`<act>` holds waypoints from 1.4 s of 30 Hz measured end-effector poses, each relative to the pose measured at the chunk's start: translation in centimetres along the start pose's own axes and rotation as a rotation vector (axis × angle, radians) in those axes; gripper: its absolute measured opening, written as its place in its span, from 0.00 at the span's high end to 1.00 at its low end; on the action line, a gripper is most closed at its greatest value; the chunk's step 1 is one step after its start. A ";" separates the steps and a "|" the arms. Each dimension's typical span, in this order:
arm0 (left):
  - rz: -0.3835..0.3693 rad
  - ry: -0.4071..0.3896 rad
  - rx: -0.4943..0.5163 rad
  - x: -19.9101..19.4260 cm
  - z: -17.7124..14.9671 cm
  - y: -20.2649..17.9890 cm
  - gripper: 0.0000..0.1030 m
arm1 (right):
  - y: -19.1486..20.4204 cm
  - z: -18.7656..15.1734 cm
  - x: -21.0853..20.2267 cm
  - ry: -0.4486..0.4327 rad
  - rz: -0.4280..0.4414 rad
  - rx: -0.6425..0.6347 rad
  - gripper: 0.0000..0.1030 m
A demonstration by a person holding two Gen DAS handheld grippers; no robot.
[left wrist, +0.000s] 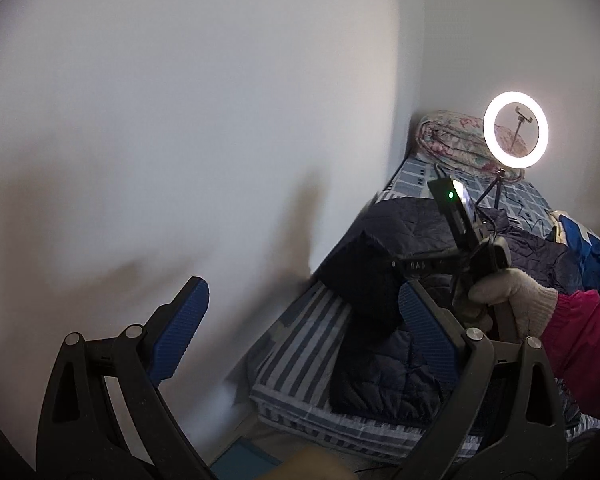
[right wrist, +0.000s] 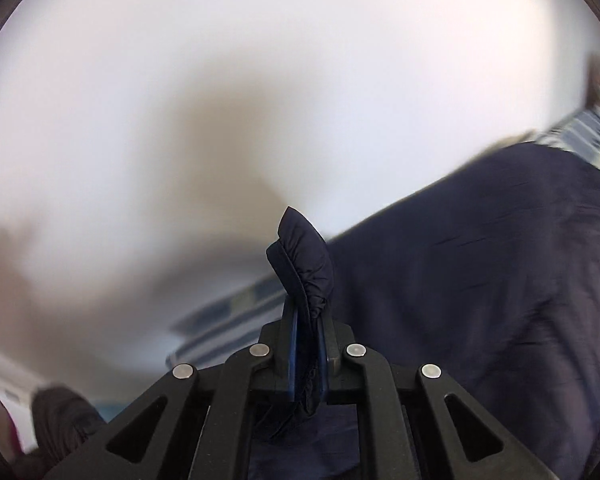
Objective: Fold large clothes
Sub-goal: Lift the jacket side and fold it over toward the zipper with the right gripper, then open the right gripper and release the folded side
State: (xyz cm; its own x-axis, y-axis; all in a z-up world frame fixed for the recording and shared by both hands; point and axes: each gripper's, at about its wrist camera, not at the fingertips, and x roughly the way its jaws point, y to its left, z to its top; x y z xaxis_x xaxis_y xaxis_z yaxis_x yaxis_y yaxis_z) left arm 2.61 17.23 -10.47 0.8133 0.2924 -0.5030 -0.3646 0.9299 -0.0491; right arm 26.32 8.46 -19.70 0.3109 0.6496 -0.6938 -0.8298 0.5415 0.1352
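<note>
While the white wall [left wrist: 180,140] filled most of both views, the bed [left wrist: 300,344] with its blue-striped sheet ran along it from near to far on the right. On the bed lay the dark navy quilted jacket [left wrist: 384,372], the garment to be folded, spread over much of the sheet and partly lifted. A rolled floral quilt [left wrist: 452,136] sat at the far end, with a lit ring light [left wrist: 516,130] on a small tripod just in front of it, and a blue garment [left wrist: 584,240] lay at the far right.

Judging by this, folding was at an early stage: 1 corner of the jacket was raised and the body looked only loosely doubled, so squaring and the later folds remained.

A gloved hand [left wrist: 512,300] with a pink sleeve held the right gripper [right wrist: 308,344], whose jaws were clamped on a bunched hem of the jacket. The left gripper [left wrist: 300,320] stood wide open with nothing between its blue pads [left wrist: 180,328], near the wall.
</note>
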 end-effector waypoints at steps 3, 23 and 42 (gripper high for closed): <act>-0.066 -0.010 0.007 2.0 1.2 -3.2 0.05 | -4.7 1.2 -3.9 -0.094 -0.038 0.093 0.95; -0.211 0.047 0.046 15.1 2.7 -16.1 0.05 | -34.7 -8.2 -18.7 -0.306 -0.529 0.600 0.95; -0.208 0.019 0.146 13.5 1.8 -18.8 0.05 | -40.3 -9.7 -17.0 -0.087 -0.797 0.706 0.62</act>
State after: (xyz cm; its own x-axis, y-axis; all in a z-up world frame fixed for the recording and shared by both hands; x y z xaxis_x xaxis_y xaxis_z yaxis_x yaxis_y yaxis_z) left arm 21.25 4.14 -14.77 0.8547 0.0880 -0.5116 -0.1197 0.9924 -0.0293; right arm 49.99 -29.57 -20.25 0.7001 -0.0075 -0.7140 0.0753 0.9951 0.0634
